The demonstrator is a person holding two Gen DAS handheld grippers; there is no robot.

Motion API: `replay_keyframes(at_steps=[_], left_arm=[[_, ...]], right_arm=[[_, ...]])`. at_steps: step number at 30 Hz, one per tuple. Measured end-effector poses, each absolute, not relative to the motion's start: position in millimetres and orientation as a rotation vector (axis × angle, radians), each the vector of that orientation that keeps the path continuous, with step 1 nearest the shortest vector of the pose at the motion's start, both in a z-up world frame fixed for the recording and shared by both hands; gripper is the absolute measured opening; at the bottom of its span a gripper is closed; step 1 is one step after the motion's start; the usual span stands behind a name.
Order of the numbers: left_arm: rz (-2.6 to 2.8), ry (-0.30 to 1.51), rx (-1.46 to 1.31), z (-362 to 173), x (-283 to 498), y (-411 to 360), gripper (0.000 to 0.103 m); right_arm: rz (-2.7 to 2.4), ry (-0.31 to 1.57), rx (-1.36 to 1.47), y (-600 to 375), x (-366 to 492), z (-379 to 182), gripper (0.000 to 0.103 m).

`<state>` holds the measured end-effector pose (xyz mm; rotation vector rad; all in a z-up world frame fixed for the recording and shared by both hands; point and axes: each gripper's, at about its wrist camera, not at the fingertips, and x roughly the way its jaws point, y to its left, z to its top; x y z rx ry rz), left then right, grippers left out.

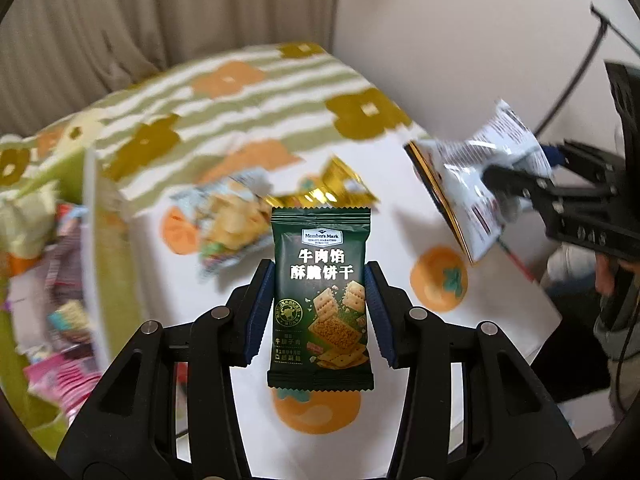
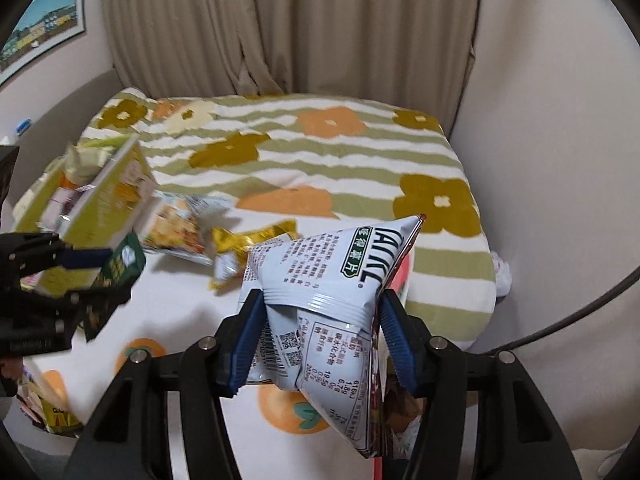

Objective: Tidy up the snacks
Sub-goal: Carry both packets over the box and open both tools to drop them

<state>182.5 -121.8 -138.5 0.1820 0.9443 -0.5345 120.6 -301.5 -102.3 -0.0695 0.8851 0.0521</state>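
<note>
A dark green cracker packet [image 1: 320, 300] stands upright between the blue pads of my left gripper [image 1: 320, 268], which is shut on its sides. It hangs above a white cloth printed with oranges [image 1: 440, 280]. My right gripper [image 2: 322, 300] is shut on a white chip bag [image 2: 328, 264], squeezing it near its sealed end. In the left wrist view the chip bag [image 1: 476, 184] hangs at the right in the right gripper [image 1: 508, 188]. The right wrist view shows the left gripper [image 2: 104, 276] with the green packet [image 2: 120, 268] at the left.
A green cardboard box [image 2: 108, 196] holding several snack packets stands at the left. Beside it on the cloth lie a gold packet [image 2: 248, 240] and a clear cracker bag [image 2: 176, 228]. A flowered striped blanket [image 2: 320, 152] covers the bed behind. A wall runs along the right, with curtains behind.
</note>
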Motion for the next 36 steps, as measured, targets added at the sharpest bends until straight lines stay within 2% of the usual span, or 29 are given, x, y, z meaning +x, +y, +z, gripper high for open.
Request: replay_keyframes(at_steps=[1,8,15,24,30,32,33,34,36], left_arm=[[-0.518,0.936,0.175,-132.3,182.0,-117.4,0.041],[-0.344,0.886,0.101,-80.4,173.9,-53.4,0.041],[-0.193,0.875,0.055,-67.0,170.9,35.1,0.041],[-0.071,0.949,-0.017,-96.5,191.8,140.2,0.041],[-0.089,1.002,0.021,-128.9,199.8,178.7,0.043],[-0.107,1.027,0.039,-138.2,201.0,183.4,0.058],[-0.110,1.037,0.058,-143.1,200.4,186.2,0.084],[-0.112,1.034,0.070,-144.9,199.2,188.2,0.103],[-0.129,1.007,0.078,-146.4,193.8,194.4,0.103]], right_arm=[[0.065,0.871,-0.076,-297.4,119.2,-95.3,0.053],[0.223,0.765,-0.082,-250.5,119.9,-47.7,0.053],[0.378,0.729,-0.066,-175.3,135.3,-29.5,0.053],[0.513,0.764,-0.035,-57.0,166.1,-37.5,0.053],[0.549,0.815,-0.055,7.9,189.6,-58.1,0.053],[0.542,0.832,-0.071,18.5,194.7,-64.1,0.053],[0.537,0.839,-0.076,22.1,197.4,-66.8,0.053],[0.531,0.847,-0.077,24.7,200.0,-69.9,0.053],[0.518,0.863,-0.070,29.8,206.0,-74.7,0.053]])
